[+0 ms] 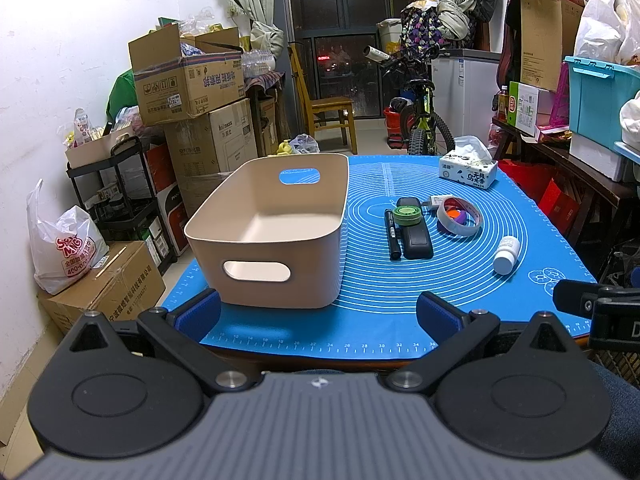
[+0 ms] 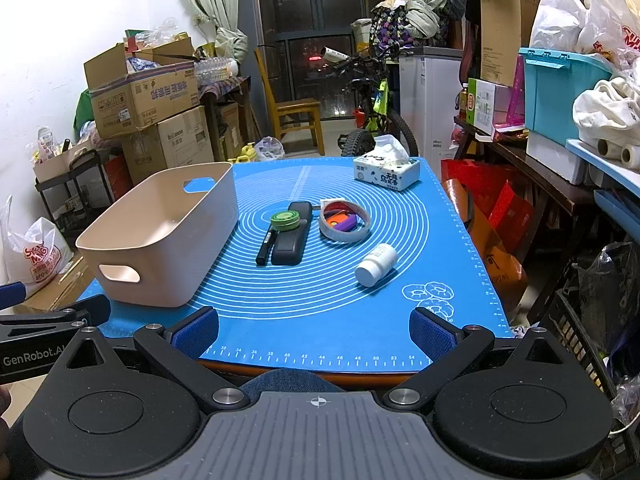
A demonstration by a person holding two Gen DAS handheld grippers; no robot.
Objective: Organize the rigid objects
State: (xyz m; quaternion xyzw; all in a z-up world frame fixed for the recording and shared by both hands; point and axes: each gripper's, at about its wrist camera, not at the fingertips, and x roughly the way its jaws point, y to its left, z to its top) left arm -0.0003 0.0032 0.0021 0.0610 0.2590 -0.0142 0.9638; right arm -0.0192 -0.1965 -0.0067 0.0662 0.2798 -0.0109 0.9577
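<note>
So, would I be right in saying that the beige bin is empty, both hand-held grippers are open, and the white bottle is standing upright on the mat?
Not quite: the white bottle is lying on its side on the mat, as the right wrist view shows. The rest holds: the beige bin is empty, and the left hand-held gripper and right hand-held gripper are both open.

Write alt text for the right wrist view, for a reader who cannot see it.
Open right tongs hover at the near edge of a blue mat, holding nothing. On it stand an empty beige bin at left, then a marker, a black case with a green disc, a tape ring, a white bottle on its side and a tissue pack.
</note>
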